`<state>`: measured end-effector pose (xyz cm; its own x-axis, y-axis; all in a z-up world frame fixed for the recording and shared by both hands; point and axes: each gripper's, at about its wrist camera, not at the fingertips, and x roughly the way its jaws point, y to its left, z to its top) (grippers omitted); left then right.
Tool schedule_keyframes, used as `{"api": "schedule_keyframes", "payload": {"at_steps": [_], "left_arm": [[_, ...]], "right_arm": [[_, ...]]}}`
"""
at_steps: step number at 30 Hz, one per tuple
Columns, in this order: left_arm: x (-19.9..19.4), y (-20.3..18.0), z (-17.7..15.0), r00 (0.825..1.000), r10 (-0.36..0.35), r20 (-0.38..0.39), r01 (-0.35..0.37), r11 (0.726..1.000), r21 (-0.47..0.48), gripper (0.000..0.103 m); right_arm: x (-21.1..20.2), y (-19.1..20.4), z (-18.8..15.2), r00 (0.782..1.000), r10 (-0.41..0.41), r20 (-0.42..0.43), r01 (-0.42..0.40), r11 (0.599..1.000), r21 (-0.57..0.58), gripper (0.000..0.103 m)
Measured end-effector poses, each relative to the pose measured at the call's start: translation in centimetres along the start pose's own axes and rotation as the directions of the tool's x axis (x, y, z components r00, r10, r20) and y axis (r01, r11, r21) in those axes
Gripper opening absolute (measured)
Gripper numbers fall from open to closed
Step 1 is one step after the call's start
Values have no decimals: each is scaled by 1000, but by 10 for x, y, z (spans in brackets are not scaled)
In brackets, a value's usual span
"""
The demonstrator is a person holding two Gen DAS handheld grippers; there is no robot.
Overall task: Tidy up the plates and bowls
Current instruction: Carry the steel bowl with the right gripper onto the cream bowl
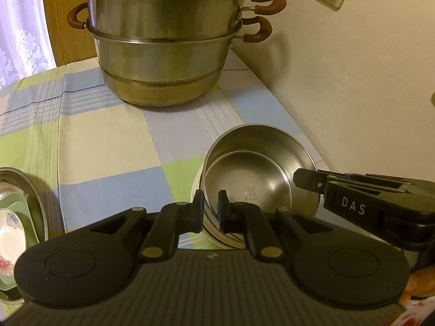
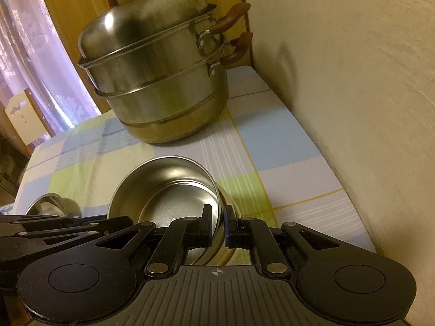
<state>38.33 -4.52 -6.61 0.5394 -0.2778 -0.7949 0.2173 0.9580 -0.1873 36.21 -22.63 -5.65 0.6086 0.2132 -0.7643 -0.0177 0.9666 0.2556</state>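
The left gripper (image 1: 211, 206) is clamping its two pads on the near-left rim of a steel bowl (image 1: 255, 163), one pad outside the wall and one inside. The right gripper (image 2: 217, 221) is pinching the same bowl (image 2: 174, 182) at its right rim in the same way, so both hands are holding it between them. In the left wrist view the right gripper (image 1: 301, 179) is reaching in from the right edge. The bowl is sitting tilted, nested in a white bowl (image 1: 197, 187) whose rim is peeking out beneath it, over a checked tablecloth (image 1: 108, 141) near the wall (image 1: 353, 81). At the far left a steel basin (image 1: 35, 190) is holding flowered dishes (image 1: 11, 231). Behind, well apart from the bowl, a stacked steel steamer pot (image 2: 160, 81) with brown handles is standing under its domed lid (image 2: 141, 27), by a curtain (image 1: 21, 27).
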Motion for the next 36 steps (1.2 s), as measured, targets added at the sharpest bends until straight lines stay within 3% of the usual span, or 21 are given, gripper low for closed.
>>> {"api": "schedule_keyframes", "payload": {"at_steps": [17,32,36], "left_arm": [[7,3,0,1000,0,-26,0,1000,-15,9],[-3,1,-2,1000,11,-3,-11,1000,-20,9],[-13,1,-5,1000,8,14,-8,1000,-17,10]], "right_arm": [[6,-2,-1,1000,-2,-7,2,1000,2,8],[0,-4,-4,1000,11,8,-11,1000,22,9],[-9,-3,-7,999,28,28,-28,1000,12,13]]}}
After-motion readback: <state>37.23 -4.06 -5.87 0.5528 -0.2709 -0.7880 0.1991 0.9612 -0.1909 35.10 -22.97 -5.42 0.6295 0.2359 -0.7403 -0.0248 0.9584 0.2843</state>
